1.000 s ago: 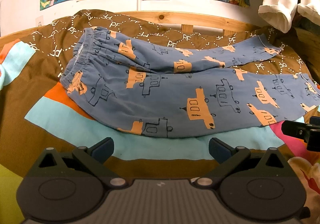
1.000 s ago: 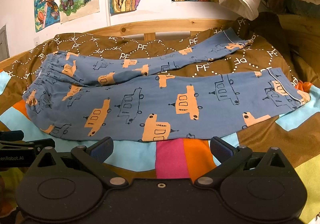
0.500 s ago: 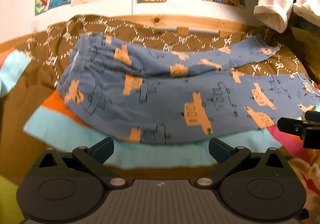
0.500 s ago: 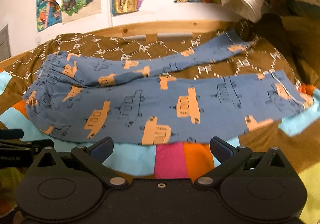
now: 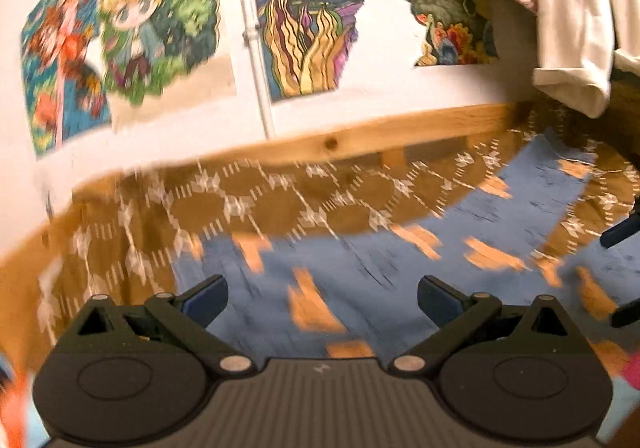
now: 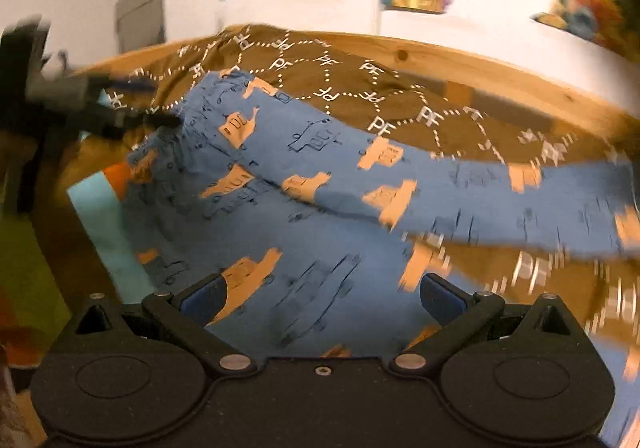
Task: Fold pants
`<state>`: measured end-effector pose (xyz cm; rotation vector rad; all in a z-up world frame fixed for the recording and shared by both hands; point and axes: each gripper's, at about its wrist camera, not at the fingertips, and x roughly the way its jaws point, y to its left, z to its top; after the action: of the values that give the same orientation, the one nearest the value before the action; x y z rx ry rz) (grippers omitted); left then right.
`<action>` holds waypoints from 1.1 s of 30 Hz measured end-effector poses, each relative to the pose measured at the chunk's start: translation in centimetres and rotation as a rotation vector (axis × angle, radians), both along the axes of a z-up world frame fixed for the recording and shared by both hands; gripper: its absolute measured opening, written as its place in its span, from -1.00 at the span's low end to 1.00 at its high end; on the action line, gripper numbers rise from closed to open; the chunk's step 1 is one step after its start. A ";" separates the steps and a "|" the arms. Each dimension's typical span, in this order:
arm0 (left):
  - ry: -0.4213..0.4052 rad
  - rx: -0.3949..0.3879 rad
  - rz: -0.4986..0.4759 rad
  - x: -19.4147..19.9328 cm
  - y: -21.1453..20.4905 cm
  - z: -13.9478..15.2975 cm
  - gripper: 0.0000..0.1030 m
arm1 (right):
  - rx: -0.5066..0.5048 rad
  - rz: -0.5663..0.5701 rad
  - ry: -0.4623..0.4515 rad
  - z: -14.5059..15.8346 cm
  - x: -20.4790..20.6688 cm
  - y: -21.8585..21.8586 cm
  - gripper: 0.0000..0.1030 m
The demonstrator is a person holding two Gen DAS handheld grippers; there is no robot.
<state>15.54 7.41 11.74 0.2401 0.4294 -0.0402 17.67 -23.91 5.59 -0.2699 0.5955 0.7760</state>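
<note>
Blue pants (image 6: pixel 320 176) with orange car prints lie spread on the bed, legs apart, waistband at the left. In the right wrist view my right gripper (image 6: pixel 322 298) hovers open over the near leg's upper part. My left gripper (image 5: pixel 320 294) is open too, low over the pants (image 5: pixel 360 272) near the waistband, pointing at the headboard; that view is blurred. The left gripper's body (image 6: pixel 80 104) shows at the left edge of the right wrist view, close to the waistband corner. Nothing sits between either pair of fingers.
A brown blanket (image 6: pixel 344 76) with white lettering covers the bed, with a wooden rail (image 5: pixel 360 144) behind it. Posters (image 5: pixel 304 16) hang on the white wall. White clothes (image 5: pixel 576 28) hang at the upper right. Light blue and orange bedding (image 6: pixel 104 216) lies under the waistband.
Both grippers have moved forward over the pants from the bed's near edge. The left one now points higher, toward the wall; the right one has swung left toward the waistband. Both stay open.
</note>
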 end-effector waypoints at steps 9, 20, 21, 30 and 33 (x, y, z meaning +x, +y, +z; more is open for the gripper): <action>0.183 0.171 -0.064 14.1 4.3 1.7 1.00 | -0.139 0.078 0.015 2.3 12.8 3.9 0.99; 0.392 0.172 -0.198 20.2 7.0 -1.3 -0.02 | -0.275 0.149 0.014 1.1 25.2 10.0 0.59; 0.404 0.166 -0.201 20.4 7.0 -1.2 -0.11 | -0.295 0.167 0.016 0.8 25.8 10.3 0.53; 0.500 0.261 -0.185 21.2 6.0 -1.9 -0.99 | -0.399 0.248 0.092 -1.3 28.2 11.9 0.30; 0.488 0.308 -0.163 20.7 5.0 -2.5 -1.00 | -0.471 0.226 0.138 -2.7 28.8 12.4 0.32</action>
<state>36.25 12.43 9.22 0.5739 0.9032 -0.1961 46.43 -11.47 2.88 -0.7300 0.8876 0.8700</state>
